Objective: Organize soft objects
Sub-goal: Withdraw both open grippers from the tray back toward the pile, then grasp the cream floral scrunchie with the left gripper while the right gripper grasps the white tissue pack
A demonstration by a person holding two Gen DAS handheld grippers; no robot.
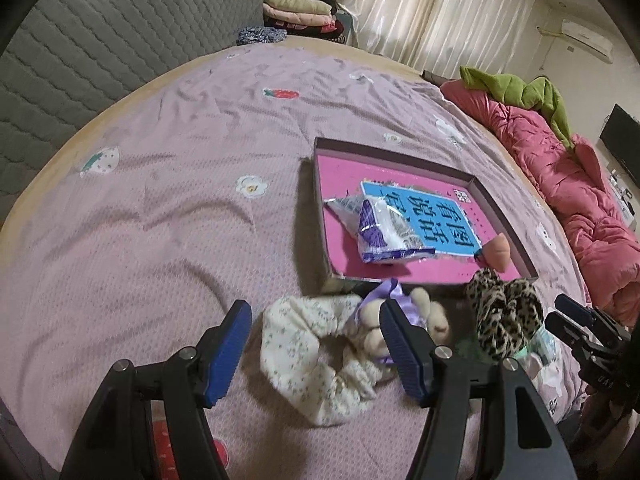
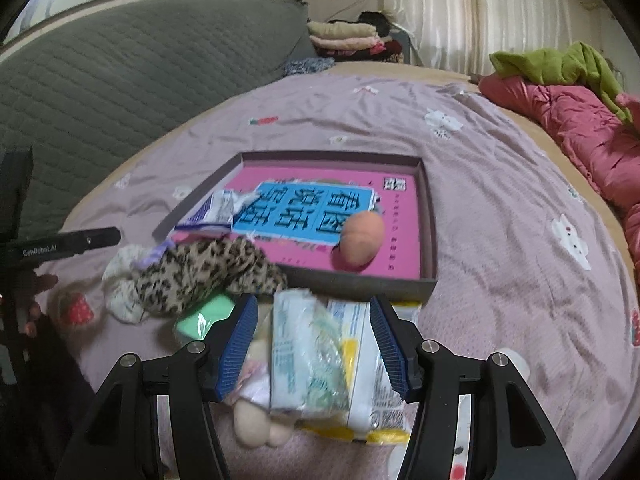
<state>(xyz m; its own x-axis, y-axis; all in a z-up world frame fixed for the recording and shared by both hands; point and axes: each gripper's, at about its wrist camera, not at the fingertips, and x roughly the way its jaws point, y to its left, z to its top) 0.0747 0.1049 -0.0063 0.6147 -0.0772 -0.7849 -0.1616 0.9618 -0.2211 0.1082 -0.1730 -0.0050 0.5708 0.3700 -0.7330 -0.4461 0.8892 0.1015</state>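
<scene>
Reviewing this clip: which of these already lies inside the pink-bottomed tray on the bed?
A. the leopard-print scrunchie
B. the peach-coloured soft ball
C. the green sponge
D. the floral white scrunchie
B: the peach-coloured soft ball rests on the pink floor of the tray, while the leopard-print scrunchie, floral white scrunchie and green sponge lie on the bedspread outside its near wall.

The left claw (image 1: 316,352) fills the bottom of its own view, angled downward, its blue-padded jaws standing wide apart and pressing on nothing. The right claw (image 2: 312,344) sits likewise at the bottom of its view, tilted down, jaws parted. A hand (image 2: 34,300) shows at the left edge.
</scene>
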